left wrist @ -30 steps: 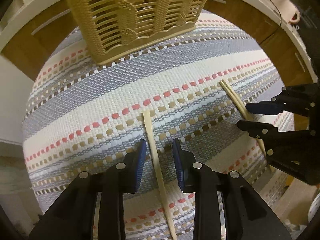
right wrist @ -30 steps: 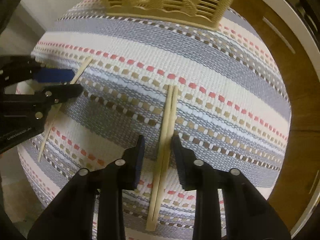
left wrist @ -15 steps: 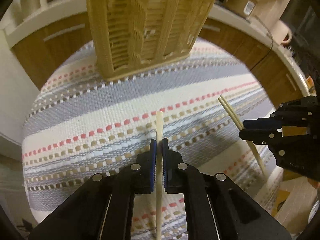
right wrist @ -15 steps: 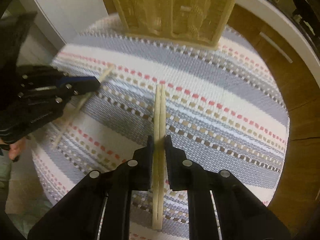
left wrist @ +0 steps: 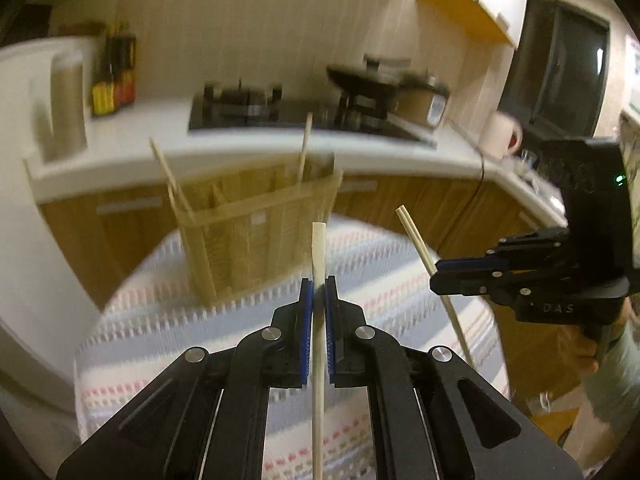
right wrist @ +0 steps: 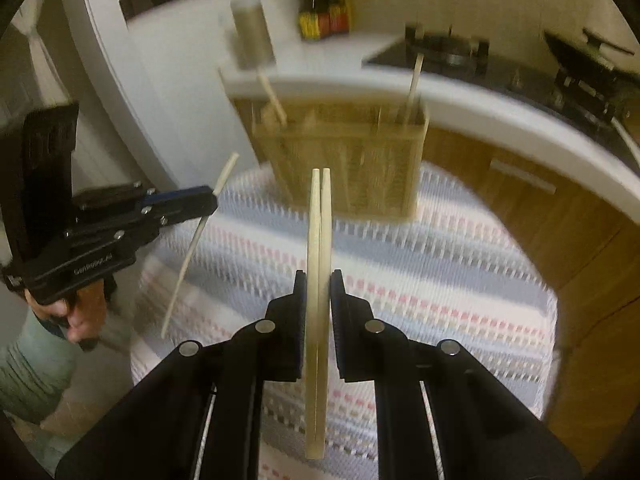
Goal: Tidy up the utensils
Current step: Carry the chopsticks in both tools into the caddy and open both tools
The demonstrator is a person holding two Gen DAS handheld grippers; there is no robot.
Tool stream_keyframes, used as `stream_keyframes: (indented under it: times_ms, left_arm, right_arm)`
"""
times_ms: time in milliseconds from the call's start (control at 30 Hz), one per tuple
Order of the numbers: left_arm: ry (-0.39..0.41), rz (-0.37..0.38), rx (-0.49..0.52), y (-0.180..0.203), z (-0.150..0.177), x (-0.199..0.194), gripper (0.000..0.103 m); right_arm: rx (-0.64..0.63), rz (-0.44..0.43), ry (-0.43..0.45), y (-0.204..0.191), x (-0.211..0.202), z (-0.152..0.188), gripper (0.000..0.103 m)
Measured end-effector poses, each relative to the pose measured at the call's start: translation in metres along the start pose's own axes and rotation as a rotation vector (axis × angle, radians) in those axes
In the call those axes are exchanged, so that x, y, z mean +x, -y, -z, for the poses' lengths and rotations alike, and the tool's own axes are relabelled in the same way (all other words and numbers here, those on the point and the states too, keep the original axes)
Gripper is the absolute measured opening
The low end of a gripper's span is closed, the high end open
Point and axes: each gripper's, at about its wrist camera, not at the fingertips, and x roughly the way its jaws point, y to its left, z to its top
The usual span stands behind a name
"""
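carry step: left gripper (left wrist: 318, 292) is clamped on a single chopstick (left wrist: 318, 248), right gripper (right wrist: 319, 284) on a chopstick pair (right wrist: 319, 220); lowering into the basket (right wrist: 348, 164), upper centre, is called for next.

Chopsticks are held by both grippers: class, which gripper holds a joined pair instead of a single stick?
The right gripper: its fingers clamp a joined pair, two sticks side by side. The left gripper holds one single chopstick.

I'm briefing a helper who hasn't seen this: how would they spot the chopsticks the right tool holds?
Find the striped mat with the tan slotted basket at its far edge. In front, raised off the mat, the right tool clamps a joined pair of chopsticks; the left tool grips one single, thinner stick.
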Motion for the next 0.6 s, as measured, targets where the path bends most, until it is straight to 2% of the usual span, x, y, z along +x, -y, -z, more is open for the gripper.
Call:
stream_keyframes:
  times_ms: [100, 267, 367, 600]
  left_arm:
    - [0.098, -0.003, 0.0, 0.0, -0.021, -0.016, 0.004]
    - [0.242, -0.02, -0.003, -0.005, -0.061, -0.026, 0.004]
    - [0.299, -0.031, -0.037, -0.016, -0.081, -0.022, 0.004]
    - [0.438, -0.024, -0.151, -0.053, -0.124, -0.006, 0.004]
  right_arm:
    - [0.015, -0.014, 0.093, 0.005, -0.019, -0.021, 0.01]
    - [0.005, 0.023, 0.23, 0.009, -0.035, -0.061, 0.01]
    - [0.028, 0.001, 0.279, 0.017, -0.035, -0.083, 0.01]
    - [0.049, 0.042, 0.398, 0.029, -0.031, -0.128, 0.01]
